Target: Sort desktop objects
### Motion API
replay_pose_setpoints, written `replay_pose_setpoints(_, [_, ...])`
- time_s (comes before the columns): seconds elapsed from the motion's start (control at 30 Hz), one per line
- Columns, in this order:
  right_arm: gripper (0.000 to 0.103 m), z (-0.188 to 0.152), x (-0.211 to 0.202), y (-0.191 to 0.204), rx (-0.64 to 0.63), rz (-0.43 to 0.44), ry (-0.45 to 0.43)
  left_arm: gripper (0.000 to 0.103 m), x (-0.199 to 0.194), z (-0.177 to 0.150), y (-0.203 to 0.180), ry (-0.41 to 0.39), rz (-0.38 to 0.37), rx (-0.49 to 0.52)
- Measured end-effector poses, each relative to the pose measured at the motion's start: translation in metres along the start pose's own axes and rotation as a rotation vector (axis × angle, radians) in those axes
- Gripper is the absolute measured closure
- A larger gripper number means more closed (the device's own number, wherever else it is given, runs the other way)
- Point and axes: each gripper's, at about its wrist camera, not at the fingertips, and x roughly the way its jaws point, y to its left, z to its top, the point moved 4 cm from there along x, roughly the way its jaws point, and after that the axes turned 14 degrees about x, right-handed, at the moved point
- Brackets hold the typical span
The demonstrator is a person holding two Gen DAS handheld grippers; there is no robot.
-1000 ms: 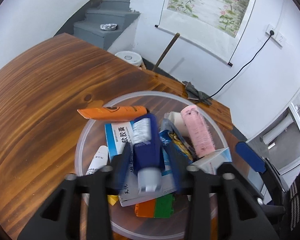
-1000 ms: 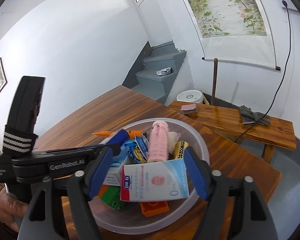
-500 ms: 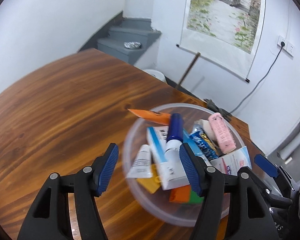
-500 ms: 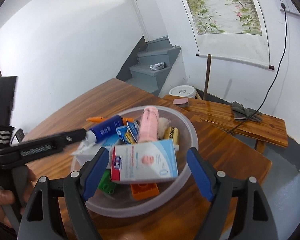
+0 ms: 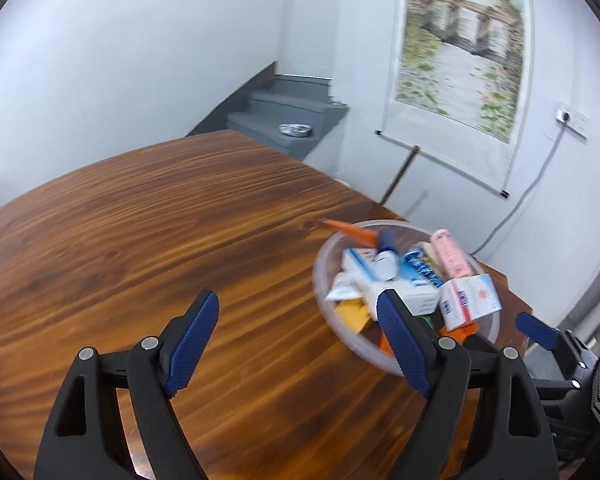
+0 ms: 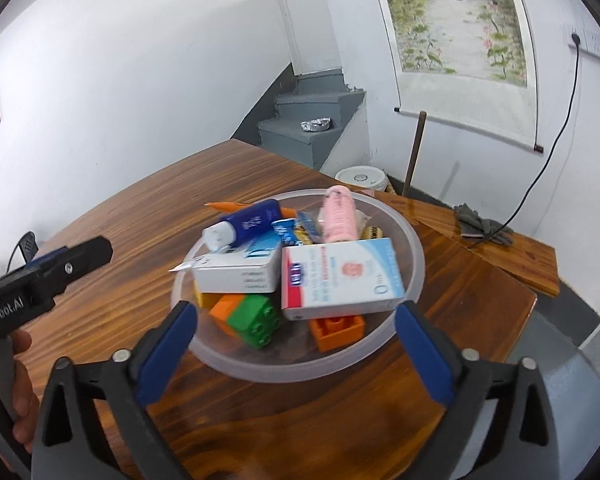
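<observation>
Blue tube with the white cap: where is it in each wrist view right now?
Left wrist: blue tube lies in the bowl at right of centre, cap toward the camera, partly blurred.
Right wrist: it lies at upper left of the bowl, above centre, on a white box, cap pointing left.
Shared landmark: the pink roll at the bowl's far side.

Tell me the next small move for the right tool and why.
Probably ease the right tool forward and down onto the red-and-blue box. Both tools are open and empty, the left tool is off over bare table, and that box lies on top of the pile at the near side of the clear bowl, directly ahead.
</observation>
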Motion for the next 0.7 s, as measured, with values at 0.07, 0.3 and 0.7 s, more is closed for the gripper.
replay_pose_setpoints(0.07, [0.001,-0.005,-0.004,0.009,-0.027,-0.007,-0.008,0.019,-0.005,-0.006,0.006,0.001,0.026,-0.023])
replay_pose_setpoints(0.3, [0.001,-0.017,-0.005,0.015,-0.066,-0.065,0.002,0.018,-0.014,-0.018,0.012,-0.012,0.064,-0.039])
replay_pose_setpoints(0.7, [0.001,-0.026,-0.008,-0.007,-0.027,-0.129,-0.004,0.018,-0.020,-0.025,-0.022,-0.009,0.149,0.096])
